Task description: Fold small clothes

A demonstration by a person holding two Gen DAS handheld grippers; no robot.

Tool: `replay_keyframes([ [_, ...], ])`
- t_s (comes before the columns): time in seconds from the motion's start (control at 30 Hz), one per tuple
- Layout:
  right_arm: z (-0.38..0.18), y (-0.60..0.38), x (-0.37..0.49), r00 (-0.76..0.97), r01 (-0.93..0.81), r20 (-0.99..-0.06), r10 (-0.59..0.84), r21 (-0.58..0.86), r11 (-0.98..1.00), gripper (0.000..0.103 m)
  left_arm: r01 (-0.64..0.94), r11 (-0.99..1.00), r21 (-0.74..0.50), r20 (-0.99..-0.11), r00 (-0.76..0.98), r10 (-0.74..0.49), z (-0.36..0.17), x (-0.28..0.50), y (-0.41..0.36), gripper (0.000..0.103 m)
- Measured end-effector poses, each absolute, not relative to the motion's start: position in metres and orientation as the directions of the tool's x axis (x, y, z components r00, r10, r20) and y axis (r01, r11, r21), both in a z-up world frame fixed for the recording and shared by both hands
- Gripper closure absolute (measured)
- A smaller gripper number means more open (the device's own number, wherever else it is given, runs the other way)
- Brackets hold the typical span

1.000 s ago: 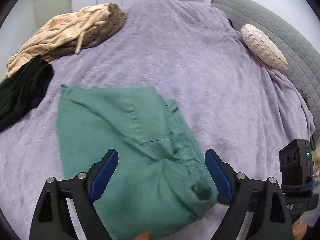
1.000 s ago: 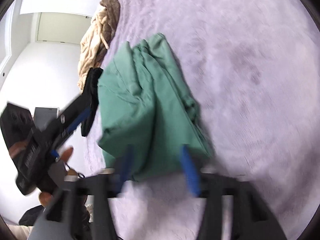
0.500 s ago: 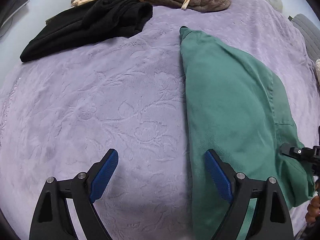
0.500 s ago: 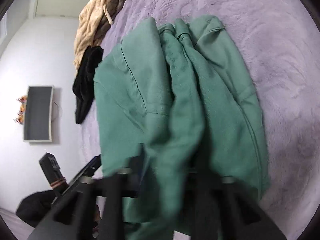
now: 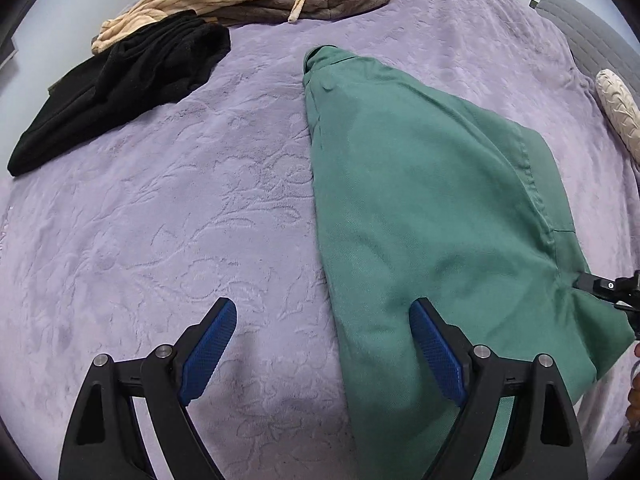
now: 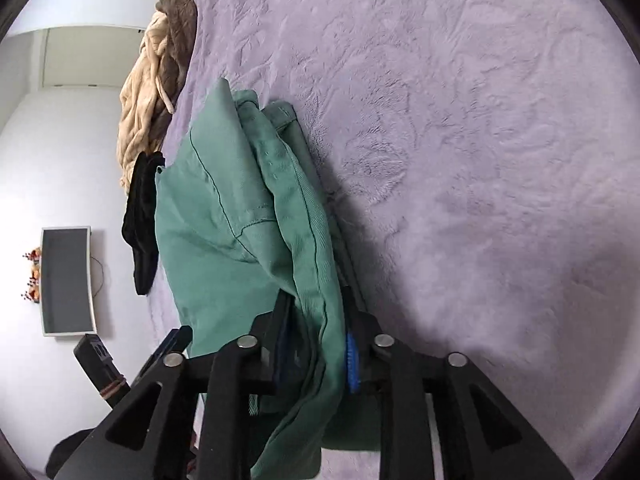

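Green garment being handled on the lilac bed

The right claw (image 6: 316, 344) is opening, twill folds of the green garment (image 5: 420, 208) apparently still bunching between its pads; only the left view is showing the left claw (image 5: 324, 344) gaping wide, empty, straddling the garment's near edge on the embossed plush bedspread (image 5: 160, 220), near the black knit (image 5: 120, 80).

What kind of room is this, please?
Most likely a bedroom. The clothes lie on a bed with a purple blanket, a grey padded headboard and a pillow. A wall screen shows in the right wrist view.
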State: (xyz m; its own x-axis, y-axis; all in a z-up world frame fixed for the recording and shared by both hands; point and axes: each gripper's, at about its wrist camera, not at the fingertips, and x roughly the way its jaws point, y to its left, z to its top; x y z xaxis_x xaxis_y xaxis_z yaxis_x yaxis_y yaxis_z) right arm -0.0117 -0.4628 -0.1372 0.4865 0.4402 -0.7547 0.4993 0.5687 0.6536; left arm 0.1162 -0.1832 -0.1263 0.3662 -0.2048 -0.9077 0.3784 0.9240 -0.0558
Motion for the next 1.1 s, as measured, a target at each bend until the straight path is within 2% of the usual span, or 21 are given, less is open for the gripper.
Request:
replay_keyframes([
  [0.03, -0.125, -0.461, -0.019, 0.491, 0.481, -0.768, 0.411, 0.633, 0.607, 0.05, 0.373, 0.926, -0.059, -0.912, 0.357, -0.202, -0.124, 0.116, -0.179, 0.014],
  [0.2, -0.088, -0.454, -0.055, 0.556, 0.39, -0.725, 0.407, 0.66, 0.643, 0.048, 0.376, 0.921, -0.102, -0.91, 0.339, -0.24, -0.104, 0.103, -0.169, 0.014],
  [0.3, -0.083, -0.448, -0.074, 0.569, 0.375, -0.7, 0.431, 0.687, 0.622, 0.043, 0.412, 0.902, -0.127, -0.906, 0.323, -0.275, -0.097, 0.091, -0.182, 0.014],
  [0.4, -0.085, -0.433, -0.074, 0.547, 0.367, -0.714, 0.438, 0.674, 0.641, 0.043, 0.462, 0.882, -0.088, -0.917, 0.309, -0.253, -0.106, 0.076, -0.199, 0.014],
  [0.43, -0.088, -0.428, -0.07, 0.533, 0.371, -0.731, 0.425, 0.654, 0.66, 0.048, 0.475, 0.877, -0.07, -0.925, 0.298, -0.235, -0.113, 0.071, -0.202, 0.014],
  [0.47, -0.091, -0.427, -0.069, 0.528, 0.383, -0.743, 0.411, 0.64, 0.666, 0.061, 0.484, 0.873, -0.06, -0.932, 0.287, -0.223, -0.121, 0.067, -0.203, 0.014],
  [0.5, -0.095, -0.429, -0.069, 0.53, 0.407, -0.746, 0.404, 0.641, 0.651, 0.092, 0.488, 0.871, -0.055, -0.934, 0.282, -0.217, -0.127, 0.064, -0.202, 0.014],
  [0.57, -0.111, -0.44, -0.078, 0.554, 0.482, -0.738, 0.386, 0.662, 0.574, 0.094, 0.492, 0.868, -0.06, -0.933, 0.282, -0.225, -0.136, 0.057, -0.193, 0.011],
  [0.6, -0.128, -0.449, -0.086, 0.558, 0.539, -0.732, 0.392, 0.678, 0.499, 0.094, 0.487, 0.872, -0.057, -0.933, 0.284, -0.219, -0.139, 0.056, -0.189, 0.002],
  [0.7, -0.178, -0.459, -0.109, 0.553, 0.64, -0.693, 0.462, 0.709, 0.297, 0.094, 0.488, 0.869, -0.075, -0.936, 0.266, -0.23, -0.148, 0.052, -0.179, 0.0],
  [0.83, -0.174, -0.458, -0.122, 0.523, 0.637, -0.703, 0.483, 0.698, 0.327, 0.093, 0.518, 0.855, -0.04, -0.93, 0.293, -0.221, -0.147, 0.043, -0.178, 0.0],
  [1.0, -0.115, -0.472, -0.118, 0.575, 0.548, -0.721, 0.387, 0.691, 0.471, 0.088, 0.512, 0.858, -0.044, -0.93, 0.293, -0.222, -0.148, 0.042, -0.177, 0.0],
  [1.07, -0.096, -0.476, -0.099, 0.586, 0.504, -0.725, 0.361, 0.675, 0.538, 0.067, 0.512, 0.858, -0.041, -0.929, 0.297, -0.222, -0.149, 0.043, -0.176, 0.0],
  [1.1, -0.09, -0.477, -0.084, 0.582, 0.49, -0.735, 0.348, 0.659, 0.571, 0.045, 0.512, 0.858, -0.039, -0.928, 0.299, -0.22, -0.15, 0.044, -0.177, 0.0],
])
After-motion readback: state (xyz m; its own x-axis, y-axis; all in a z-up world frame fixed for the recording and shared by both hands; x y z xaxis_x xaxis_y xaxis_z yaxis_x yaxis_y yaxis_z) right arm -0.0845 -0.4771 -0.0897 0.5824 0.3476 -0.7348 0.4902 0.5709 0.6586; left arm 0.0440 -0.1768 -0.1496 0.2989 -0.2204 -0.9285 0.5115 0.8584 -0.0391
